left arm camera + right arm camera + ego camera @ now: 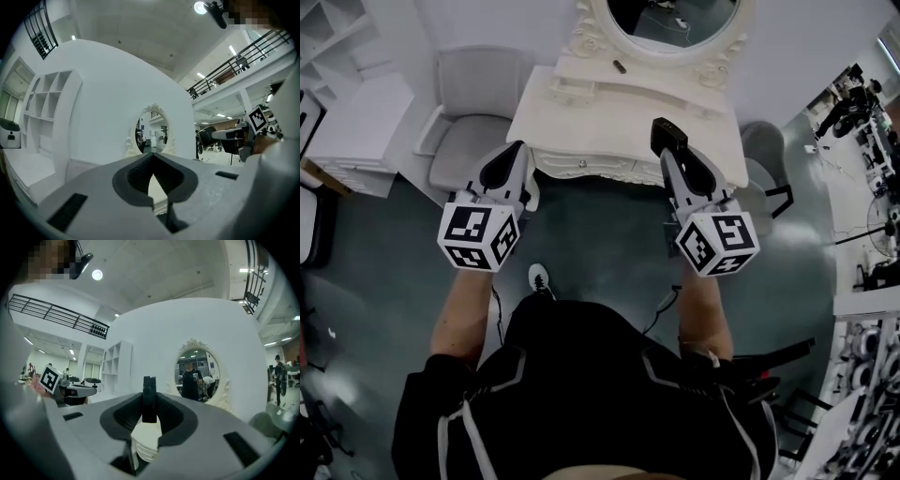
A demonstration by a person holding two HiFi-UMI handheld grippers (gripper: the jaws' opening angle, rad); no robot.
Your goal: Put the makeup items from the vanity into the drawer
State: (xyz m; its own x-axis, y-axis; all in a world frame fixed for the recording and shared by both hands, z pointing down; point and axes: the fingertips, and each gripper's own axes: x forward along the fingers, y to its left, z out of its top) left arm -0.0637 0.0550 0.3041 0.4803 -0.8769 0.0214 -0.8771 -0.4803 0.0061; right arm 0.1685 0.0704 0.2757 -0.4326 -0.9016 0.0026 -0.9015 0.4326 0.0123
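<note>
My right gripper (671,148) pinches a thin black item (149,394) on edge above the vanity's (581,103) front right, upper middle of frame; the drawer front (586,167) lies lower left, nearer my closed, empty left gripper (153,161).

The white vanity (609,122) sits by the tips of the left gripper (517,155) and right gripper (667,136). 1 small dark thing (619,66) lies on its back ledge, farther ahead.

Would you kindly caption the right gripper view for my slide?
Right gripper holding a black makeup item edge-on before the oval mirror.
</note>
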